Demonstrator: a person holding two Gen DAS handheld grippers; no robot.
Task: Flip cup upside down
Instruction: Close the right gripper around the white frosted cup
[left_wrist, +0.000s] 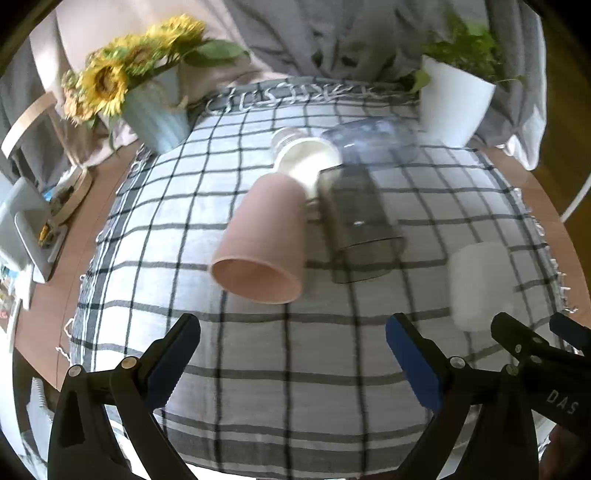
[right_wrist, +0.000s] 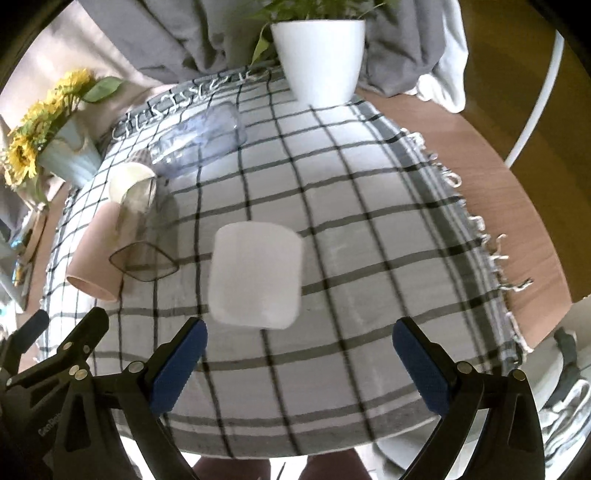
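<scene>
Both the left gripper and right gripper gaped wide and empty, short of the white cup, so approach seemingly remained: next, straddling it.

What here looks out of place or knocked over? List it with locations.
Four cups lie on their sides, clustered on the checked cloth: the pink cup, the smoky clear cup, a white cup and a bluish clear cup. Only the white cup standing alone seems set base-up. Nothing looks spilled.
</scene>
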